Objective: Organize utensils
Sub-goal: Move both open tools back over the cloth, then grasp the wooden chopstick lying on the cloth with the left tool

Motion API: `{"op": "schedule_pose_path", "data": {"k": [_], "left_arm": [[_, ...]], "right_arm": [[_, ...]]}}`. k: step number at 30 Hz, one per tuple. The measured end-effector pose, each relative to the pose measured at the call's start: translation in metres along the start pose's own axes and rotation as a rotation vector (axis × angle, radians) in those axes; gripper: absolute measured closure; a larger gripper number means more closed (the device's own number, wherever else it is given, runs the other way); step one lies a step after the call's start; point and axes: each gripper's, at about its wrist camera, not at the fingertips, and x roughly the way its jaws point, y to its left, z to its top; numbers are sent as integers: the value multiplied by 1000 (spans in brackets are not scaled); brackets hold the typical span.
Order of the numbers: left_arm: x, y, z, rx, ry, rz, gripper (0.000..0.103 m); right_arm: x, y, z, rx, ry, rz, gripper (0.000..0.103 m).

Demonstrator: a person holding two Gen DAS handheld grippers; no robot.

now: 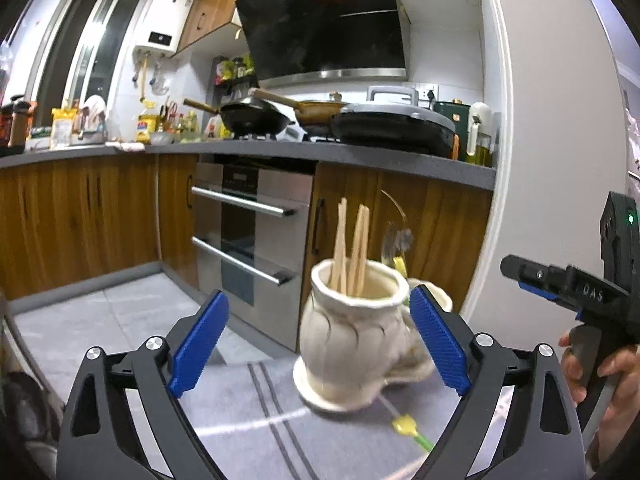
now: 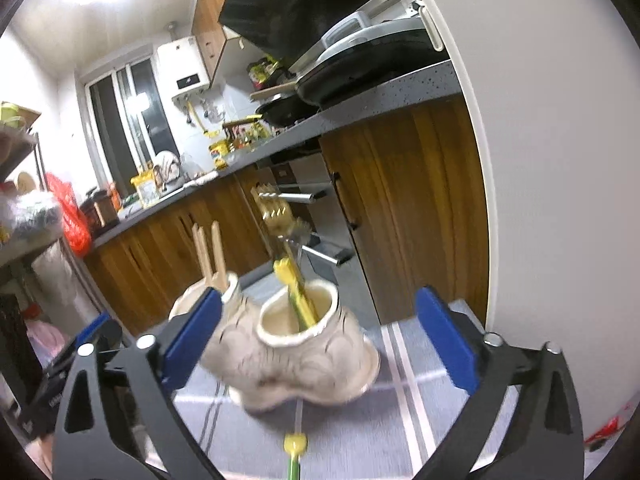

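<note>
Cream ceramic two-mouthed holder (image 1: 352, 344) on grey striped tabletop cloth (image 1: 256, 432): left tongs (image 1: 318, 344) spread, showing wooden chopsticks (image 1: 352, 248); right tongs (image 2: 320, 344) spread, showing yellow-handled forks (image 2: 290, 276).

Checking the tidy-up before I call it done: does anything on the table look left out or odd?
Yes. One yellow-and-green utensil lies flat on the striped cloth in front of the cream holder, while the chopsticks and forks stand upright in its cups.
</note>
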Motion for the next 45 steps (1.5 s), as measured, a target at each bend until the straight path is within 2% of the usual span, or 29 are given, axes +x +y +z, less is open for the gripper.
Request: {"op": "schedule_pose_path", "data": {"k": [8, 19, 24, 30, 34, 37, 39, 41, 45], "left_arm": [[-28, -13, -23, 25, 61, 17, 10], [-54, -46, -59, 70, 183, -48, 9], [-58, -54, -72, 100, 219, -47, 9], [-66, -65, -90, 110, 285, -114, 9], [-66, -87, -103, 157, 355, -214, 10], [-64, -107, -112, 207, 403, -286, 13], [-65, -123, -121, 265, 438, -325, 30], [-64, -138, -130, 328, 472, -344, 41], [-60, -153, -142, 378, 528, -384, 65]], "right_arm": [[-38, 8, -28, -90, 31, -31, 5], [-74, -8, -42, -112, 85, -37, 5], [-87, -18, -51, -130, 118, -57, 5], [-98, -35, -59, -103, 143, -90, 5], [-101, -42, -59, -69, 147, -91, 5], [-107, -43, -55, -63, 131, -90, 5], [-108, -44, -54, -64, 123, -88, 5], [-111, -44, -54, -64, 117, -86, 5], [-111, -47, -55, -57, 116, -85, 5]]}}
